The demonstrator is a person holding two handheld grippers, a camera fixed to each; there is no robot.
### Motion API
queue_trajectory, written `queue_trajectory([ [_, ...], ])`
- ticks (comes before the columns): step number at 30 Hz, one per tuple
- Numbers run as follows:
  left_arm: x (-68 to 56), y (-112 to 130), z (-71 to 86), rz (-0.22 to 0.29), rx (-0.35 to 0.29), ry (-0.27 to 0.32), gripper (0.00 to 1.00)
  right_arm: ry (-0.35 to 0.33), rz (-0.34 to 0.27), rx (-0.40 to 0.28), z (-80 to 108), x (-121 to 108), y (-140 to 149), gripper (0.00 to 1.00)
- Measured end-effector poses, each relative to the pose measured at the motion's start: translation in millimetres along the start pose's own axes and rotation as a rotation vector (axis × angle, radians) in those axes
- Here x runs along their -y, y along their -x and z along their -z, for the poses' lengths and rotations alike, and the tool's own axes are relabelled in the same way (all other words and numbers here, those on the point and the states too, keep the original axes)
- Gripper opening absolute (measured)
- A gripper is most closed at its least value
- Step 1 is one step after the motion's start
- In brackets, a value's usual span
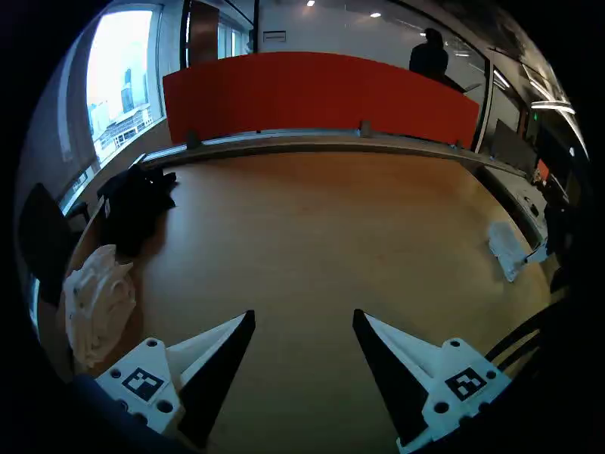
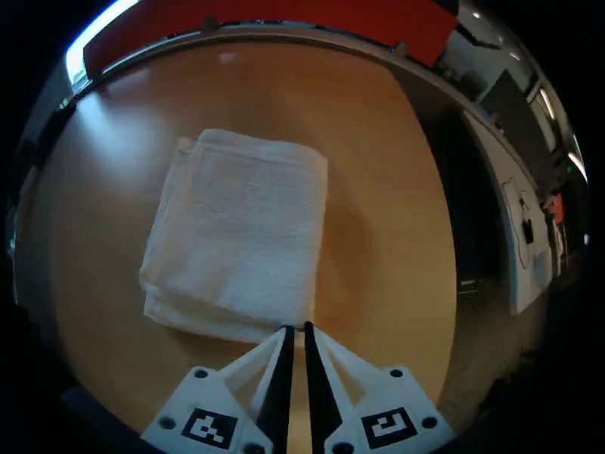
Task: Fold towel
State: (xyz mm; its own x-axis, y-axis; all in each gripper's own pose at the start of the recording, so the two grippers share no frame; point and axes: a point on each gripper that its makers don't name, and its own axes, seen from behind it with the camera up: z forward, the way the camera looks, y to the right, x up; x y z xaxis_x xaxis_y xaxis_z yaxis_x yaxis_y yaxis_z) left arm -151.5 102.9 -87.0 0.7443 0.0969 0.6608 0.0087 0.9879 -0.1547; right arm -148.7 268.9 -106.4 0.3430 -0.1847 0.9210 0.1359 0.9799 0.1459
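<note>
Two grippers work over a wooden table (image 1: pixel 318 227). The left gripper (image 1: pixel 302 318) is held low and nearly level, pointing across the wood toward a red divider (image 1: pixel 318 94), its fingers spread wide with nothing between them. The right gripper (image 2: pixel 295 329) tilts steeply down, fingers drawn almost together, tips at the near edge of the folded white towel (image 2: pixel 238 234) lying flat on the table; whether they nip the cloth I cannot tell.
</note>
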Motion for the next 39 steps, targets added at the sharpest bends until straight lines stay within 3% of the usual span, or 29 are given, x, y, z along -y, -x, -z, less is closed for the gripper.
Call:
queue_trajectory([
  [7, -0.9, 0, -0.3, 0.000, -0.002, 0.003, 0.96, 0.011, 0.000, -0.024, 8.0, 0, -2, 0.31],
  [12, -2.0, -1, -0.2, 0.002, -0.006, 0.006, 0.96, 0.014, -0.004, -0.047, 14.9, 3, -5, 0.76],
  [18, -2.9, -2, -0.1, 0.007, -0.010, 0.011, 0.96, 0.006, -0.004, -0.072, 21.5, 12, -8, 0.99],
  [29, -0.4, -4, 1.8, 0.020, -0.021, 0.010, 0.96, -0.047, -0.024, -0.182, 32.8, 52, -40, 0.99],
  [39, 1.7, -9, 0.2, 0.031, -0.037, 0.009, 0.96, -0.127, -0.041, -0.357, 60.6, 109, -92, 0.99],
])
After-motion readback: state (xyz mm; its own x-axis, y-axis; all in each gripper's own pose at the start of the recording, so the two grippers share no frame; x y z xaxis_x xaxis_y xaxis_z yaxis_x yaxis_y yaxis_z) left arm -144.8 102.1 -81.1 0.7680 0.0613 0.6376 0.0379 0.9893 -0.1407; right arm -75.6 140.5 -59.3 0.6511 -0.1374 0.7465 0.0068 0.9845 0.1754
